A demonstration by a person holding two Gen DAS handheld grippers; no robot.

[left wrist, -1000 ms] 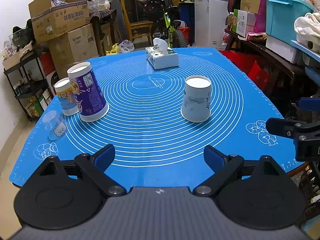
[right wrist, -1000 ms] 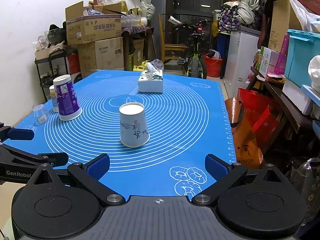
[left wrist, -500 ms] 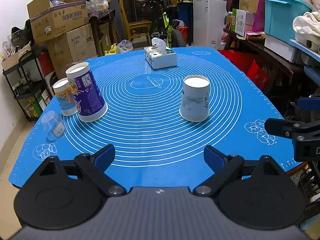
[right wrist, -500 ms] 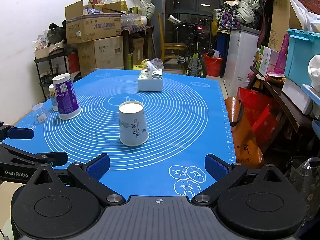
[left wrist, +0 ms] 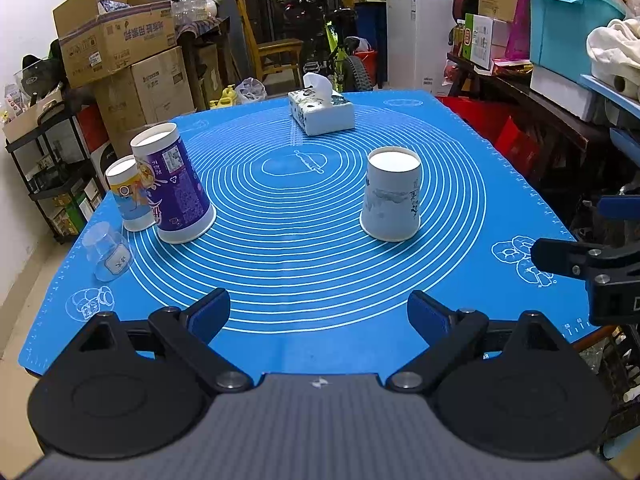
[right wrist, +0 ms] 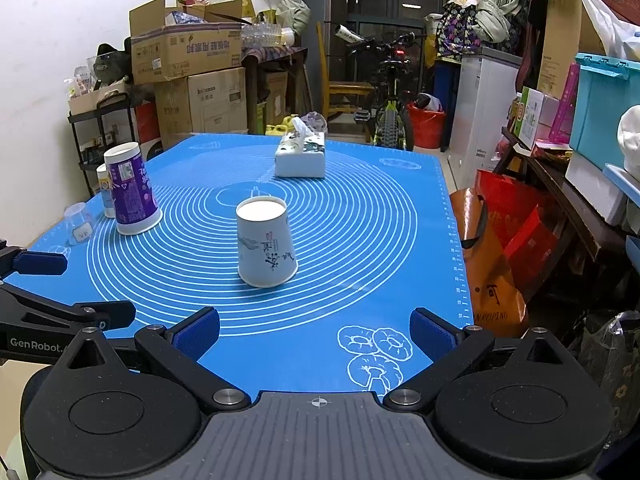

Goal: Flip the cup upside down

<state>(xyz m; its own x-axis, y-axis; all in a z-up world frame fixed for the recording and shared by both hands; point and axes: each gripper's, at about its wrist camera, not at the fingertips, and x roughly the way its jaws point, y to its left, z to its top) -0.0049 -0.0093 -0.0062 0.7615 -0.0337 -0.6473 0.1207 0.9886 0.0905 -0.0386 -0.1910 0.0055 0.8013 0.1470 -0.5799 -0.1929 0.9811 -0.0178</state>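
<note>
One white paper cup (left wrist: 391,196) sits upside down on the blue mat (left wrist: 320,272) in the left wrist view, wide rim flat on the mat, closed base up, faint grey-blue print on its wall. It stands right of the mat's middle, well apart from everything else. Count the rest: three more cups along the left edge, all inverted. That is a tall purple cup (left wrist: 173,186), a smaller yellow-and-blue cup (left wrist: 130,196) touching or just behind it, and a small clear plastic cup (left wrist: 107,251) nearer the front-left corner. One tissue box (left wrist: 322,111) lies toward the far edge. The left gripper (left wrist: 319,314) is spread wide, blue pads holding nothing.

Over to the right wrist view: same white cup (right wrist: 265,242), near the mat's (right wrist: 360,240) middle, here showing dark ink drawing with a touch of red. The purple cup (right wrist: 132,196), clear cup (right wrist: 80,224) and tissue box (right wrist: 301,155) show again. The right gripper (right wrist: 315,334) also gapes wide, empty, near the front edge.
</note>
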